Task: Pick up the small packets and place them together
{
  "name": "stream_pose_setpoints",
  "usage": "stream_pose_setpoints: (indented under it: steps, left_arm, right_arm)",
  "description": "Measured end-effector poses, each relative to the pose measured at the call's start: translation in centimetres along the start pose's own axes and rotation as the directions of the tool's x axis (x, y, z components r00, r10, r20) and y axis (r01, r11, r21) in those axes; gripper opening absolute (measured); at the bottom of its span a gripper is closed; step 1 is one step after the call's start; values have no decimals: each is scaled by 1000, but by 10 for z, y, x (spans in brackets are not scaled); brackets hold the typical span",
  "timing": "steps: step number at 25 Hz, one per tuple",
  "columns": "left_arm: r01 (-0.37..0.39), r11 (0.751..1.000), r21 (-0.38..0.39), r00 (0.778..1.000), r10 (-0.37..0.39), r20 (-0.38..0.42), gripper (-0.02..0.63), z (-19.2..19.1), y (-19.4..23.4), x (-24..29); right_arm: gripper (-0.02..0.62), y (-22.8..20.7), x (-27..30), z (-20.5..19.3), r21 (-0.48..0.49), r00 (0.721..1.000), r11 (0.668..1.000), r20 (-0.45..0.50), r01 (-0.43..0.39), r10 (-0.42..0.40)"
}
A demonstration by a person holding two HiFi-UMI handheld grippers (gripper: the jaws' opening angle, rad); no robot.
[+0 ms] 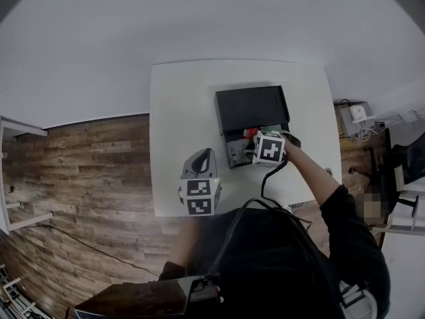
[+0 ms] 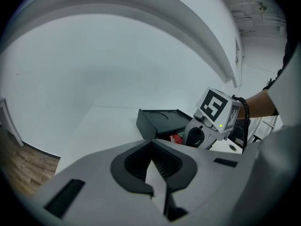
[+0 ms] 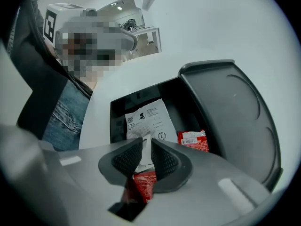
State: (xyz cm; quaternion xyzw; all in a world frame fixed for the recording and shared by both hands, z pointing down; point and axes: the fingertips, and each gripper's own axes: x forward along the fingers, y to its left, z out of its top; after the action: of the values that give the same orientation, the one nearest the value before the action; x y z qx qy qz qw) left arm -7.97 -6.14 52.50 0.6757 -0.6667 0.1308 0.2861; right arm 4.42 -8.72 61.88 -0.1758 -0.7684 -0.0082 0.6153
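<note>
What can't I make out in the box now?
- Right gripper view: the right gripper, shut on the white packet, hides that packet's lower edge and most of one red packet under its fingers.
- Head view: the same gripper covers the black box interior.
- Left gripper view: box wall hides most packets.

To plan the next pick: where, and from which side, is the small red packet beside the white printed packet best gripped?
The small red packet lies flat in the black plastic box, with the open lid close on its right. So probably come steeply from above and pinch its far short edge, the one with the white barcode label.
</note>
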Motion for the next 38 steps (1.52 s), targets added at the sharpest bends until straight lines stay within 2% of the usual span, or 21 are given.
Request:
stream_pose_setpoints:
  steps: [7, 12, 15, 20, 24, 30, 34, 38]
  left_arm:
    - [6, 1000, -2, 1000, -6, 0, -1, 1, 0, 1]
    - [13, 1000, 1, 1000, -13, -1, -2, 1, -2, 2]
    - [21, 1000, 4, 1000, -21, -1, -2, 1, -6, 3]
    - [26, 1000, 2, 1000, -26, -1, -2, 0, -8, 1]
    - [18, 1000, -6, 1000, -18, 0, -1, 1, -7, -2]
    - [4, 1000, -27, 1000, -4, 6, -1, 0, -2, -4]
    - [-13, 999, -39, 1000, 13, 12, -1, -2, 3, -8]
    - [-22, 998, -52, 1000, 23, 10, -1, -3, 7, -10]
  right_arm:
    - [46, -1, -24, -3, 42, 998, 999, 50, 30, -33]
    - [44, -15, -59, 0, 94, 987, 991, 120, 95, -106]
    - [43, -33, -82, 5, 129, 970, 980, 171, 153, -174]
    - [43, -75, -117, 25, 213, 923, 953, 274, 215, -269]
    - [43, -103, -127, 47, 230, 903, 945, 311, 232, -297]
    - [41, -132, -120, 80, 172, 912, 950, 276, 262, -302]
    - [37, -146, -111, 94, 168, 919, 947, 245, 274, -309]
    - [34, -155, -103, 103, 189, 926, 951, 242, 246, -288]
